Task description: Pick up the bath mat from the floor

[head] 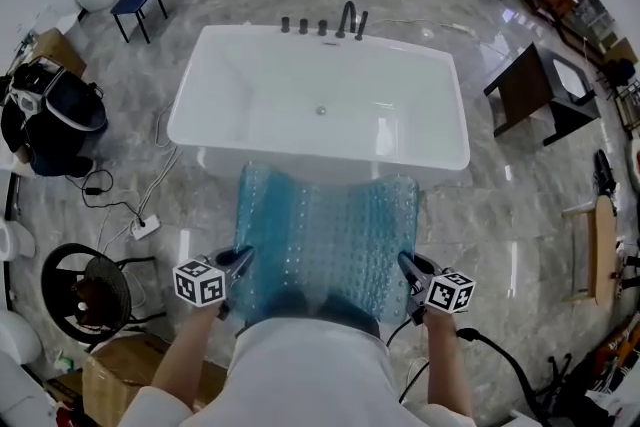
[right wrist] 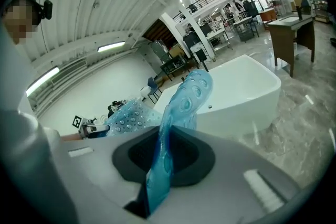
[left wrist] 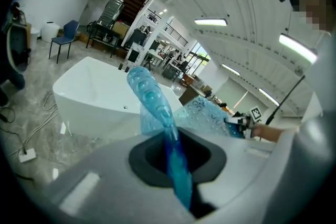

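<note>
While left gripper (head: 240, 261) (7 o'clock) and right gripper (head: 408, 268) (5 o'clock) clamp near corners, translucent blue bubbled plastic bath mat (head: 325, 233) hangs raised between. Pickup judged nearly done; far edge's lift unconfirmed.

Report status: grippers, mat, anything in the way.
Left gripper and right gripper both shut on bath mat near corners. Mat held spread between them. Bathtub just beyond its far edge.

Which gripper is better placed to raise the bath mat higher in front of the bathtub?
Neither has the edge. The left gripper and the right gripper are each shut on a near corner of the bath mat, about level with each other, so I would raise both together.
</note>
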`<act>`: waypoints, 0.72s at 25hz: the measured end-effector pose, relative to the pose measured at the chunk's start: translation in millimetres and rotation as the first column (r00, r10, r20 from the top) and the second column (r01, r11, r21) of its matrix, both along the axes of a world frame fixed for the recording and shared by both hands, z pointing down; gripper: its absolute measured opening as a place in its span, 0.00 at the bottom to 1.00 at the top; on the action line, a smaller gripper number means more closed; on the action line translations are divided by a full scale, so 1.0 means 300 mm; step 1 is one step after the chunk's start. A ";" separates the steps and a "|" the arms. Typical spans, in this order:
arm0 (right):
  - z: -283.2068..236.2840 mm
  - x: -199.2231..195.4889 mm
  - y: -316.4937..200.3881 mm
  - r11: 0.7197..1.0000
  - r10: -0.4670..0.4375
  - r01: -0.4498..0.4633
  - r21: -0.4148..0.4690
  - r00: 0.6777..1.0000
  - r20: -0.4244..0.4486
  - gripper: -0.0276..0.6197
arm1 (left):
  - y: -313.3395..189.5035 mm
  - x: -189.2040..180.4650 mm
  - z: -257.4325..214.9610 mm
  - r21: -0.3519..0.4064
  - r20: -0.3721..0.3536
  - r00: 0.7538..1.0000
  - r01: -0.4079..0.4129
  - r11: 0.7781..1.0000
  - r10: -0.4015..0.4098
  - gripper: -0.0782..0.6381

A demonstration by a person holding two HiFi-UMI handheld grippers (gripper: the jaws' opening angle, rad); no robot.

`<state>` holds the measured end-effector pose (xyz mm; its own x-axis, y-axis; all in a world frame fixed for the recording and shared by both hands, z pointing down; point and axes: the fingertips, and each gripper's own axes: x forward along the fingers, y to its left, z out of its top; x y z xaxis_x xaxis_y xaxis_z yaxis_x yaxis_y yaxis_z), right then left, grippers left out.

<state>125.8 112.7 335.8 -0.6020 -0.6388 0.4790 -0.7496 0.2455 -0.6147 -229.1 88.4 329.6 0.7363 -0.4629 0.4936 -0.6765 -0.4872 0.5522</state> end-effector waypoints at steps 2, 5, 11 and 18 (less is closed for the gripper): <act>-0.048 0.028 0.027 1.000 0.005 -0.006 0.014 0.999 0.045 0.10 | 0.031 0.037 -0.050 0.013 -0.024 1.000 0.013 1.000 -0.013 0.13; -0.112 0.079 0.066 0.999 0.012 -0.016 0.033 0.995 0.096 0.10 | 0.088 0.091 -0.113 0.028 -0.038 0.999 0.039 0.999 -0.038 0.13; -0.218 0.199 0.165 0.994 -0.054 0.044 0.096 0.993 0.107 0.11 | 0.231 0.241 -0.239 0.047 -0.107 0.992 0.071 0.996 -0.066 0.13; -0.260 0.265 0.219 0.991 -0.081 0.060 0.119 0.980 0.180 0.11 | 0.308 0.310 -0.314 0.059 -0.155 0.979 0.140 0.988 -0.130 0.13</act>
